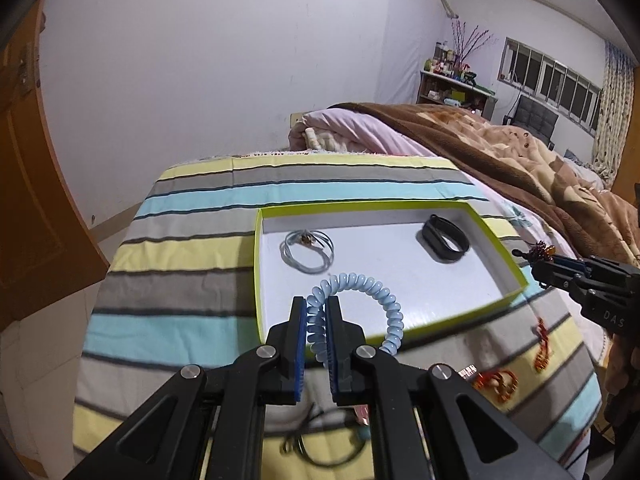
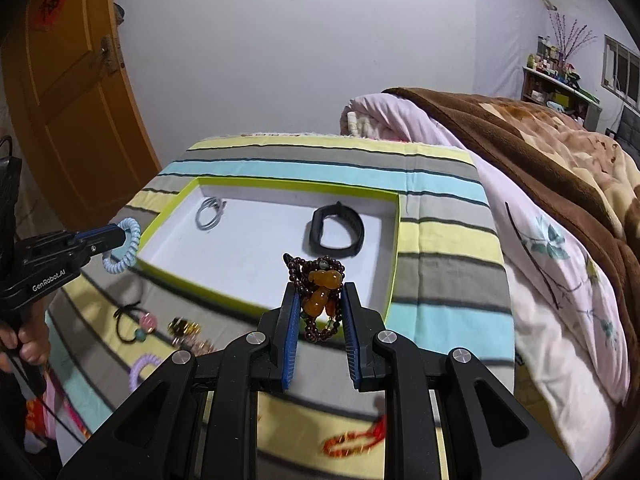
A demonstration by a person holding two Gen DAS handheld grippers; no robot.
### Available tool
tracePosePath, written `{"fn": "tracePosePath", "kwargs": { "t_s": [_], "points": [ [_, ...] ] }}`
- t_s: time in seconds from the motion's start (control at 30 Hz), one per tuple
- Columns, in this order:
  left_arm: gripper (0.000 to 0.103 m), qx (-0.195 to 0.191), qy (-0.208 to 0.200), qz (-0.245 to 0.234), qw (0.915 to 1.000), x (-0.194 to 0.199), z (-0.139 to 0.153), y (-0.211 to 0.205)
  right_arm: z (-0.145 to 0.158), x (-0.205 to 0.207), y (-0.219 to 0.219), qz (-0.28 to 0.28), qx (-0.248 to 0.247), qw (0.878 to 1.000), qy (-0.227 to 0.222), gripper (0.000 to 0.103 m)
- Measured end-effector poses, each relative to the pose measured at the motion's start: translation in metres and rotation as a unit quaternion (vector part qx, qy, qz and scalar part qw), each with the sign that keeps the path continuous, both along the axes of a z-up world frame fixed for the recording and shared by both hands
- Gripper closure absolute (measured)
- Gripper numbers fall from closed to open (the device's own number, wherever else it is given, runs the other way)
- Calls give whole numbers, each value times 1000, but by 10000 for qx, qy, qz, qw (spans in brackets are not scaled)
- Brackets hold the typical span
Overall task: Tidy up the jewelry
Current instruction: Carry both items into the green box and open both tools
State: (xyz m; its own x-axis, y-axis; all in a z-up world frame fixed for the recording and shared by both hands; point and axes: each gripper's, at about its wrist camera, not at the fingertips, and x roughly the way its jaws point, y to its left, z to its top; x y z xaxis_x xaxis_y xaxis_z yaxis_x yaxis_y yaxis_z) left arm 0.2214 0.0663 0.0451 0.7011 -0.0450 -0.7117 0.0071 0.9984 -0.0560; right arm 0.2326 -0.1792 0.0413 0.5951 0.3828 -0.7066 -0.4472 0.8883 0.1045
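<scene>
A shallow green-rimmed white tray (image 1: 502, 298) (image 2: 394, 240) lies on the striped cloth. In it are a black band (image 1: 445, 238) (image 2: 337, 232) and a pale grey cord loop (image 1: 307, 249) (image 2: 209, 216). My left gripper (image 1: 317, 306) (image 2: 125, 237) is shut on a light blue spiral hair tie (image 1: 376, 292) (image 2: 120, 258), held over the tray's near left edge. My right gripper (image 2: 321, 292) (image 1: 534, 258) is shut on a dark red bead bracelet with amber beads (image 2: 322, 284) (image 1: 540, 251), above the tray's near right edge.
On the striped cloth (image 1: 192, 264) near the tray lie red-orange bracelets (image 1: 496, 384) (image 2: 352, 442), a black cord with pink and teal charms (image 2: 138, 322), a gold piece (image 2: 185, 330) and a lilac spiral tie (image 2: 140, 370). A bed with blankets (image 2: 560, 160) is on the right, a door (image 2: 68, 92) on the left.
</scene>
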Motion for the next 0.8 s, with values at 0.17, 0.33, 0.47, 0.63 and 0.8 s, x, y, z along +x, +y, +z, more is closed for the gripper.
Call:
{"fn": "tracePosePath", "kwargs": {
  "t_s": [0.17,0.33,0.47,0.63,0.8],
  "points": [
    [94,103,185,8,9998,29,-12,0,-14,25,9,-18,-119,9997,189,82],
    [94,166,444,71,9989,53,-31,3,-30,41,14,-40,-236,9989,409,82],
    [94,162,636,108,9978,66,-44,7,-41,53,17,-80,-328,9978,564,82],
    [94,177,772,109,9968,76,-56,9,-50,61,17,-91,-395,9968,696,82],
    [93,227,804,68,9965,77,-59,5,-52,62,23,-42,-463,9964,714,80]
  ]
}}
